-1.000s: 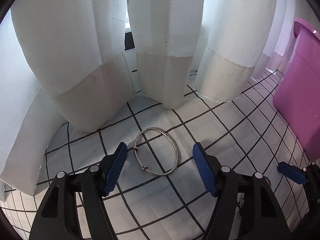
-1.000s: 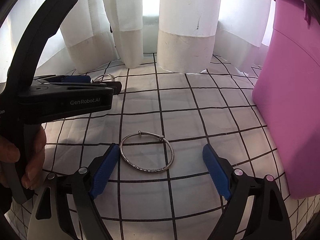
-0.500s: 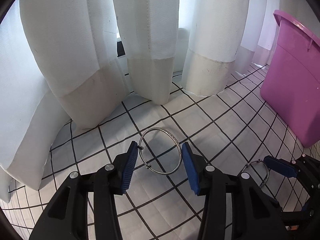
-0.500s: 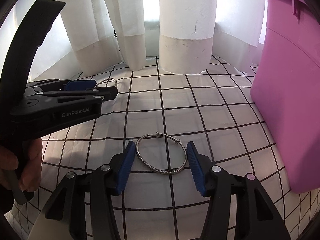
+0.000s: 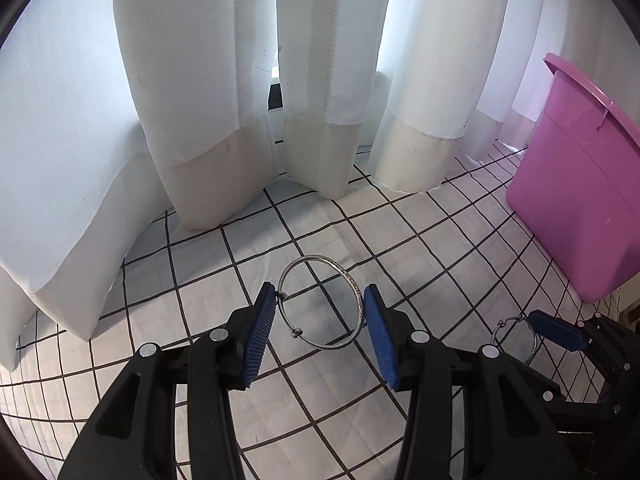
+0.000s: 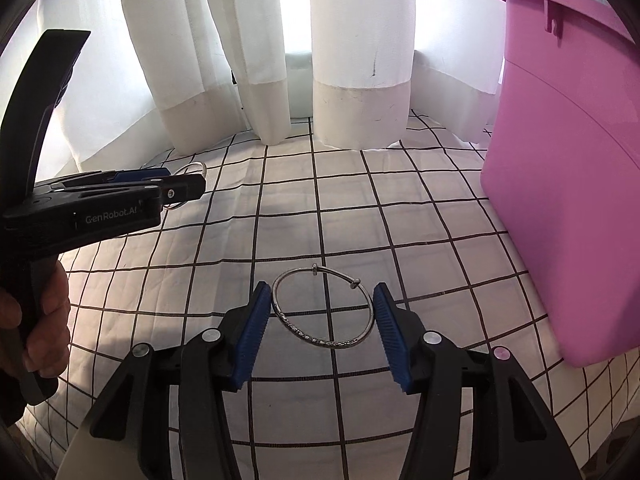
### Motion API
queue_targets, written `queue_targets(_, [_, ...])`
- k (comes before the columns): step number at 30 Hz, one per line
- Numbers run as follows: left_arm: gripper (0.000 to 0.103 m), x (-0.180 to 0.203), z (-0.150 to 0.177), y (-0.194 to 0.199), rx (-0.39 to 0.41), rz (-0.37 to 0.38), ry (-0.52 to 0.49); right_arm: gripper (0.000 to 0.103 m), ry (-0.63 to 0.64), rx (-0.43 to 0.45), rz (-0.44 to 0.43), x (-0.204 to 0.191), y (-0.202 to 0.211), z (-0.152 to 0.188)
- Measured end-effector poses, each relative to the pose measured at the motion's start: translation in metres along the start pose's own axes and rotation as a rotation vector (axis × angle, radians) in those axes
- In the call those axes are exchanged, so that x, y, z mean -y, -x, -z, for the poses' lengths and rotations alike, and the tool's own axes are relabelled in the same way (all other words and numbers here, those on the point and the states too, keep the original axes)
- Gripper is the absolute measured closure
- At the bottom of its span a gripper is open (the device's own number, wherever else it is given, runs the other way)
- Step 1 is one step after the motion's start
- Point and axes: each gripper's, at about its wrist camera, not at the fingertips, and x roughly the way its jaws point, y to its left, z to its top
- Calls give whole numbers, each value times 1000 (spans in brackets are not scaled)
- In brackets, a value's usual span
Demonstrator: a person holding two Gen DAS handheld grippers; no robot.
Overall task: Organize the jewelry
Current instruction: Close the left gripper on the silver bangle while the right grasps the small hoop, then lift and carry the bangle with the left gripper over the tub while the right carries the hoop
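Each gripper holds a thin silver bangle above the white checked cloth. My left gripper [image 5: 320, 306] is shut on one silver bangle [image 5: 358, 294], its blue pads pressing the ring's two sides. My right gripper [image 6: 320, 300] is shut on a second silver bangle [image 6: 280, 312] the same way. In the left wrist view the right gripper [image 5: 556, 330] shows at lower right with its bangle [image 5: 510, 326]. In the right wrist view the left gripper [image 6: 176, 190] shows at left with its bangle [image 6: 196, 168].
A pink plastic bin [image 6: 560, 200] stands on the cloth to the right; it also shows in the left wrist view [image 5: 580, 208]. White curtains [image 5: 320, 80] hang along the back edge. The checked cloth [image 6: 360, 208] spreads between grippers and curtains.
Both grippers have closed from wide open onto their bangles and lifted them off the cloth; the views have risen and pulled back.
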Motion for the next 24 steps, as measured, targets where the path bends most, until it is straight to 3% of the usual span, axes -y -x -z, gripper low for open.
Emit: queue_targets(24, [59,3,-24,104,73,20,4,52,49,85,38,-21,96,-26])
